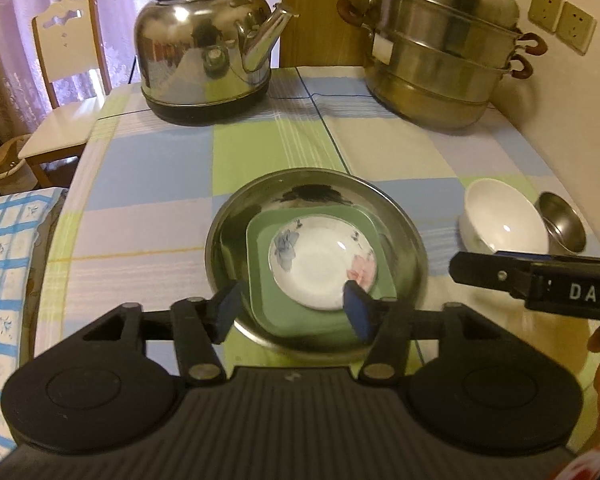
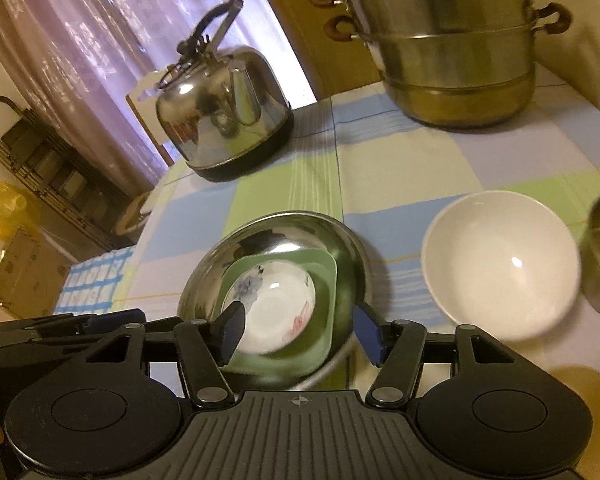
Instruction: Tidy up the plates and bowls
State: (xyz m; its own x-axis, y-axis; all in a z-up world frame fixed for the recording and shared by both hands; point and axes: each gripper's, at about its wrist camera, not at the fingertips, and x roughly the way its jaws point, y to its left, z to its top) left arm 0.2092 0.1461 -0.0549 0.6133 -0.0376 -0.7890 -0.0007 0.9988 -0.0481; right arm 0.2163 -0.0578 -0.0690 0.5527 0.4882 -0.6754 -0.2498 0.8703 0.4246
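Note:
A wide steel plate [image 1: 404, 216] lies on the checked tablecloth. A green square plate [image 1: 260, 240] lies in it, with a small white flowered dish [image 1: 320, 264] on top. The same stack shows in the right wrist view: steel plate [image 2: 352, 248], green plate [image 2: 324, 280], dish [image 2: 268, 312]. My left gripper [image 1: 292, 310] is open and empty over the stack's near edge. My right gripper [image 2: 300, 332] is open and empty above the stack's near right side. A white bowl [image 2: 500, 264] stands right of the stack, also in the left wrist view [image 1: 500, 220]. A small steel bowl [image 1: 560, 220] leans beside it.
A steel kettle [image 1: 208, 56] stands at the back left and a tiered steamer pot [image 1: 440, 48] at the back right by the wall. A white chair [image 1: 64, 92] stands beyond the table's left edge. A checked blue cloth [image 1: 8, 280] lies at the left.

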